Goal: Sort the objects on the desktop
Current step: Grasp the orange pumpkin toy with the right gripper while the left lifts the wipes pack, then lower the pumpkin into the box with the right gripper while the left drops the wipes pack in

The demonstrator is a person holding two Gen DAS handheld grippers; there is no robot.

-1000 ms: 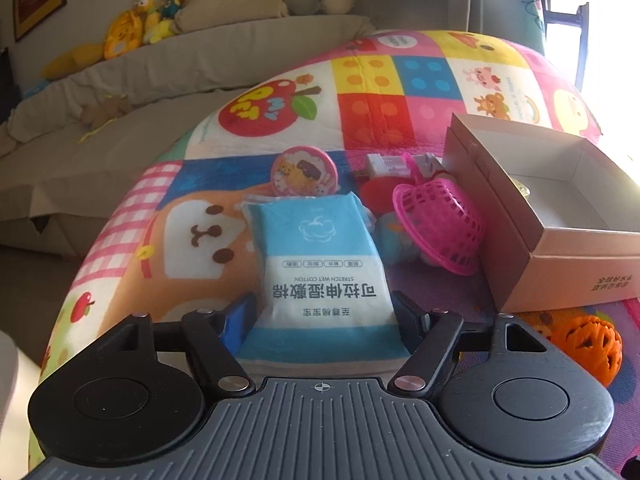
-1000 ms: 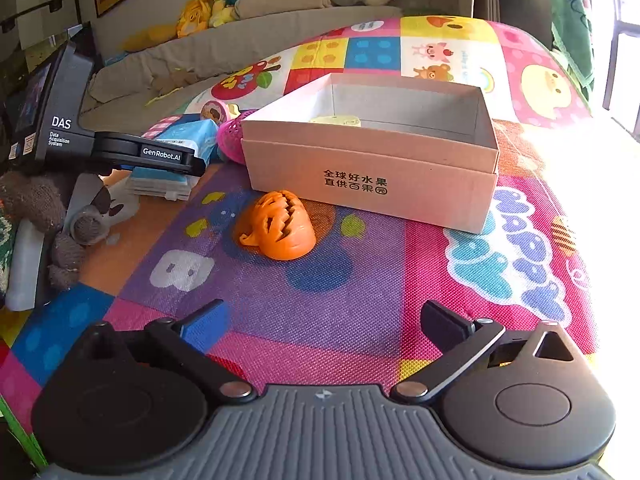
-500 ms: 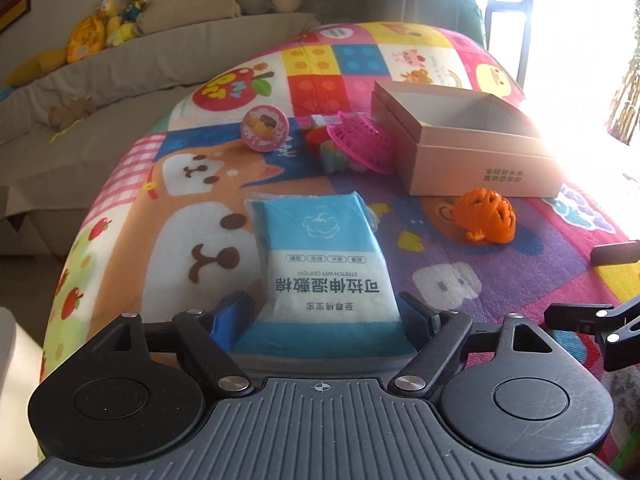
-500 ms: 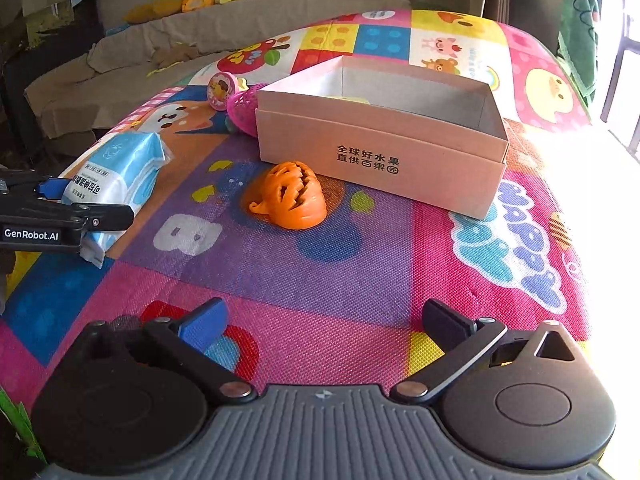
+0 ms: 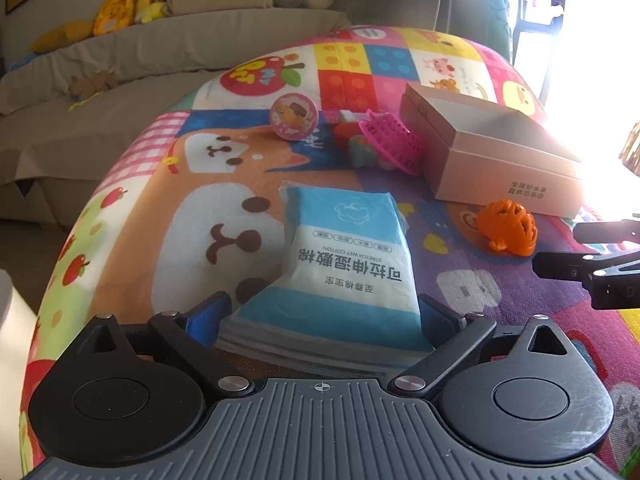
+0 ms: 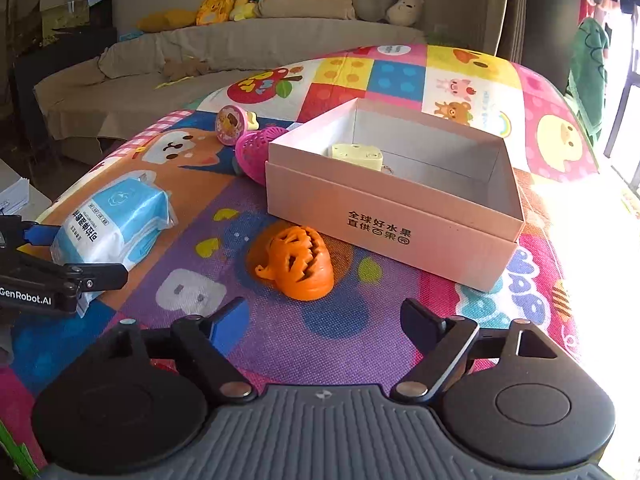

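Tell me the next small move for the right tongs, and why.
Probably ease the right tongs forward and down over the orange pumpkin toy. It lies loose on the mat just ahead of the closing jaws, with nothing between them yet, and the open box stands right behind it.

Blue-and-white wipes pack [image 5: 348, 256], orange pumpkin toy [image 6: 298, 262], pale pink box [image 6: 384, 216] holding a cream-yellow block [image 6: 356, 156], hot-pink mesh basket [image 5: 394, 142], pink round cartoon-printed toy [image 5: 294, 116], all on a multicoloured cartoon patchwork mat [image 6: 320, 336]
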